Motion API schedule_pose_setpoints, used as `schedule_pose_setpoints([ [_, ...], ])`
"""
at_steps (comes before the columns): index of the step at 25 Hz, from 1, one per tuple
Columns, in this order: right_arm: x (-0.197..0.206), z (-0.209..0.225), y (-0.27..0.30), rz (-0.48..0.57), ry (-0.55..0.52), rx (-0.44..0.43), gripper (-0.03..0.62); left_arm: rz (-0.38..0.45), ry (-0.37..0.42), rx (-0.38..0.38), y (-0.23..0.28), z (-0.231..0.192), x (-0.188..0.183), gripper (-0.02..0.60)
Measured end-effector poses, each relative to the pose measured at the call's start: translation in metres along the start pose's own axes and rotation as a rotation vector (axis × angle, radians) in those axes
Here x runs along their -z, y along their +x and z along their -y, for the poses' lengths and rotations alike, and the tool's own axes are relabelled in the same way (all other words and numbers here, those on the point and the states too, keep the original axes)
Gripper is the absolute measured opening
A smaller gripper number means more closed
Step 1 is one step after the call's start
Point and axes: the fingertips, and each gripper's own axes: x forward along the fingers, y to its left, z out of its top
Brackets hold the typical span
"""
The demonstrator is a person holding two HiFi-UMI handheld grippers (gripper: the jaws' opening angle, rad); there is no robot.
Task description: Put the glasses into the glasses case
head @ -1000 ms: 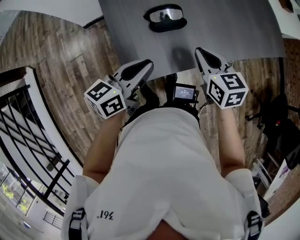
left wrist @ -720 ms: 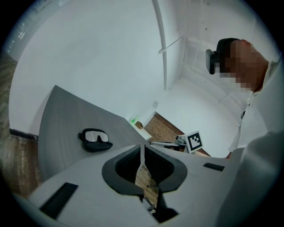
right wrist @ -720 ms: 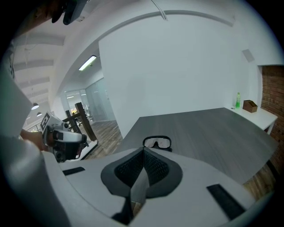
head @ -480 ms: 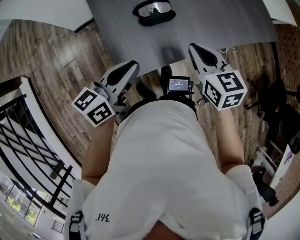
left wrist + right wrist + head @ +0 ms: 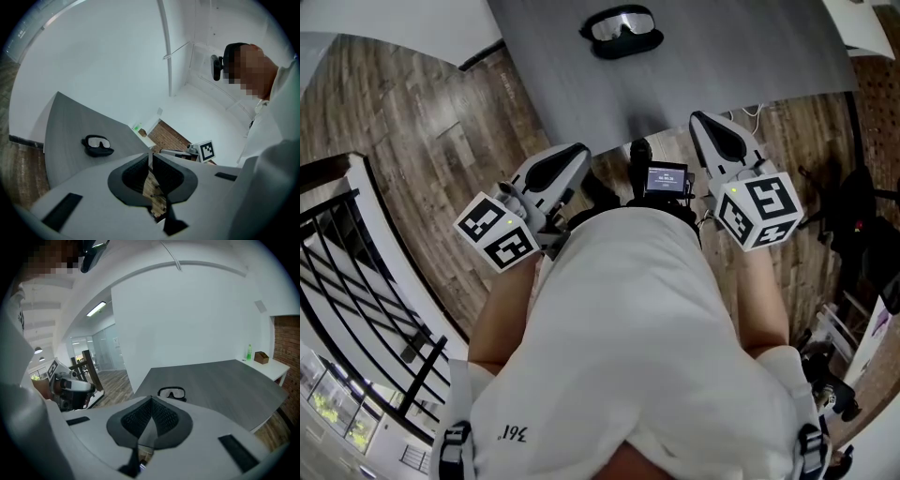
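Dark-framed glasses (image 5: 623, 24) with clear lenses lie on a black case (image 5: 625, 44) at the far side of the grey table (image 5: 722, 56). I cannot tell whether they rest in it or on it. My left gripper (image 5: 581, 150) hangs off the table's near edge, shut and empty. My right gripper (image 5: 698, 119) hovers at that edge, also shut with nothing held. The left gripper view has the glasses (image 5: 97, 142) far ahead to the left of the left gripper (image 5: 150, 157). In the right gripper view the glasses (image 5: 172, 393) sit just beyond the right gripper (image 5: 151, 401).
A black railing (image 5: 356, 272) runs along the wooden floor at the left. A small device with a lit screen (image 5: 667, 180) hangs at the person's chest. Dark equipment (image 5: 862, 216) stands at the right. A green bottle (image 5: 249, 352) and a brown box (image 5: 260, 357) sit on a far ledge.
Both grippers have slipped a little lower in the head view, back from the table's edge, with jaws still shut. The glasses and case have stayed in place.
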Motion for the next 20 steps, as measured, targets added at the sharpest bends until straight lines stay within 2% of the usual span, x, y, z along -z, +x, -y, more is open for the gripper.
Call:
schedule_pose_setpoints([
  [8,-0.014,-0.023,0.010,0.010,-0.027,0.015,0.008,0.014,0.009,0.020,-0.022,-0.004,-0.009,0.036],
  [13,-0.012,-0.009,0.004,0.008,-0.031,0.010,0.008,-0.013,0.007,0.034,-0.006,0.007,0.002,0.037],
  [20,-0.008,-0.018,0.000,0.008,-0.019,-0.015,0.008,-0.006,0.003,0.094,-0.013,0.019,0.008,0.036],
])
